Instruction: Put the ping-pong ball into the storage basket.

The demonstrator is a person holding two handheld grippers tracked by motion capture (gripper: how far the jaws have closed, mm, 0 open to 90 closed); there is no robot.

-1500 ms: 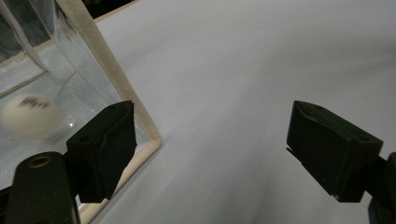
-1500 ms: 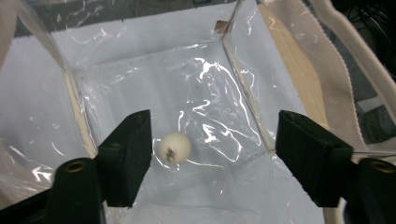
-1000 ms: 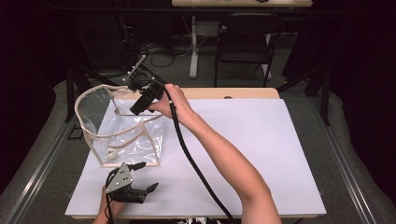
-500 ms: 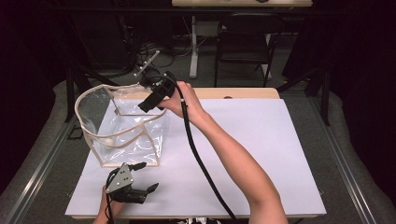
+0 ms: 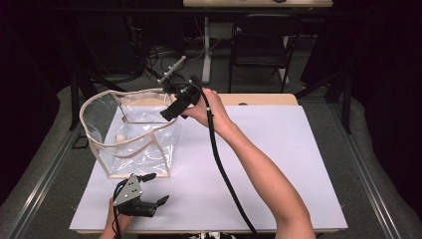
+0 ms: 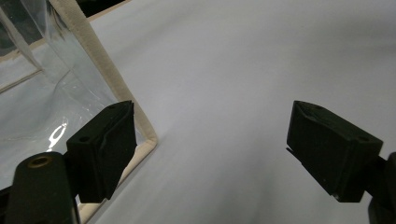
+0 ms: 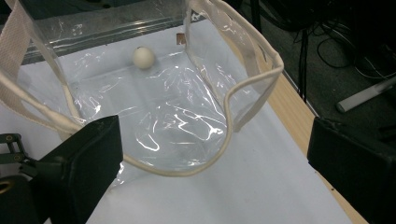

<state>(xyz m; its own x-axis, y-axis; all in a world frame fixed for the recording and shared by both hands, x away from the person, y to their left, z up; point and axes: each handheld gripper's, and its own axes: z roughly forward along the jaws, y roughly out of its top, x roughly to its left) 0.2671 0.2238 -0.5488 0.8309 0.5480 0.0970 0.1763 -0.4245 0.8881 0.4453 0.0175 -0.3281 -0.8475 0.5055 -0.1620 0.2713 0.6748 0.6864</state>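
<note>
R gripper (image 5: pixel 169 113) hangs over the near-right rim of the clear bag (image 5: pixel 149 149), jaws spread, just been opening, nothing btwn them; white ball (image 7: pixel 143 57) lies on the bag floor at the far side, so drop looks done. Since a sec ago R hand has drawn back off the bag mouth. L gripper (image 5: pixel 149 201) rests on white bench (image 5: pixel 278 164) just beside bag's near corner, jaws spread, empty.

light: bright on white table top (image 5: pixel 298 164), dark surround
glare: streaks on clear plastic bag (image 7: pixel 187 116)
blur: near jaws soft, frame bottom
</note>
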